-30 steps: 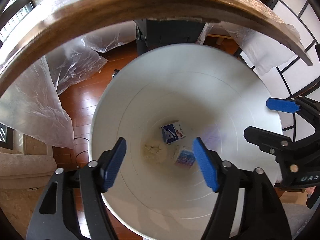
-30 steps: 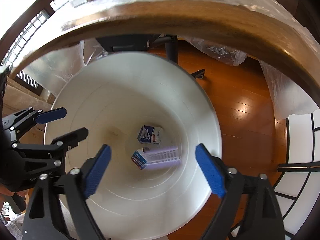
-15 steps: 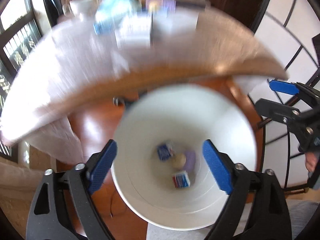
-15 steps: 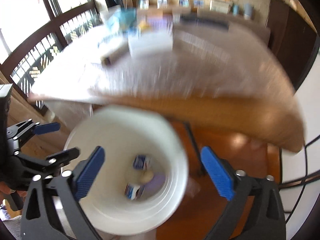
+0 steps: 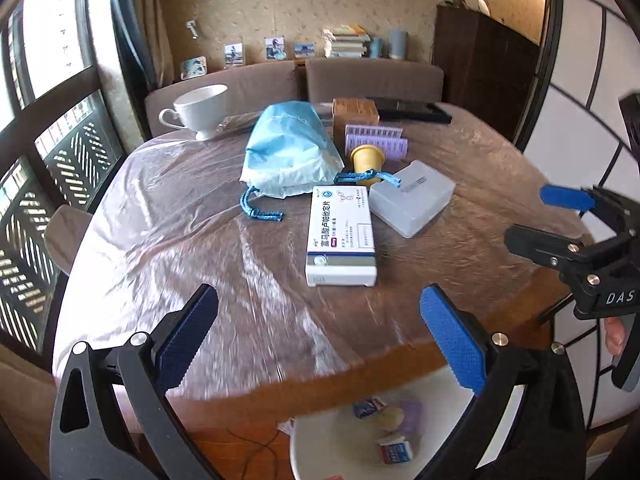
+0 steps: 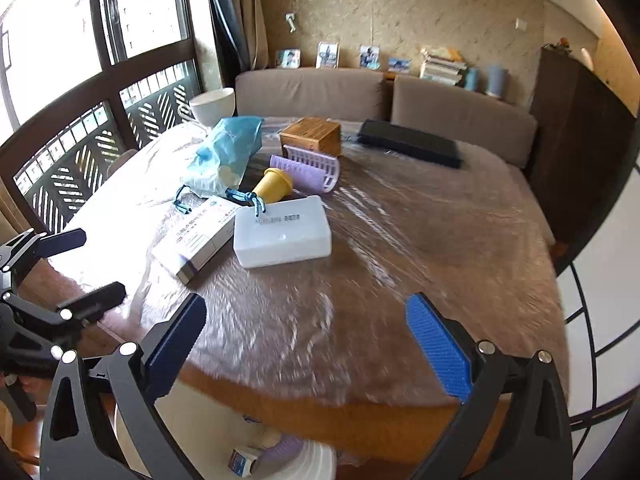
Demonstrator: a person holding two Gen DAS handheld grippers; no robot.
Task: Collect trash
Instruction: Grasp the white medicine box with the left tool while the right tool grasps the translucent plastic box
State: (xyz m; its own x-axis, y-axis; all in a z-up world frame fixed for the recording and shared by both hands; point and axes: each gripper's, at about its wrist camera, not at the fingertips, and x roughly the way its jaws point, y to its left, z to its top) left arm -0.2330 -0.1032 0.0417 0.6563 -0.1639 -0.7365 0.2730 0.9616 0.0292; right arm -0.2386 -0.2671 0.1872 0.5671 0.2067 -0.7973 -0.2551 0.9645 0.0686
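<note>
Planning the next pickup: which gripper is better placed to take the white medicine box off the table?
Probably left: the left gripper, open and empty, faces the medicine box head-on; from the right gripper it lies off to the side.

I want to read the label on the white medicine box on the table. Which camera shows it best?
The left wrist view: the medicine box lies face up, unobstructed, its print sharp. In the right wrist view the box is seen at an angle, washed out by glare.

The white medicine box (image 5: 341,236) ahead of the left tongs (image 5: 318,338) carries large blue Chinese characters, seemingly "富马酸卢帕他定片". The right tongs (image 5: 560,216), seen to the side, show white letters "DAS". Print on the translucent case (image 6: 282,232) is too small to read.
</note>
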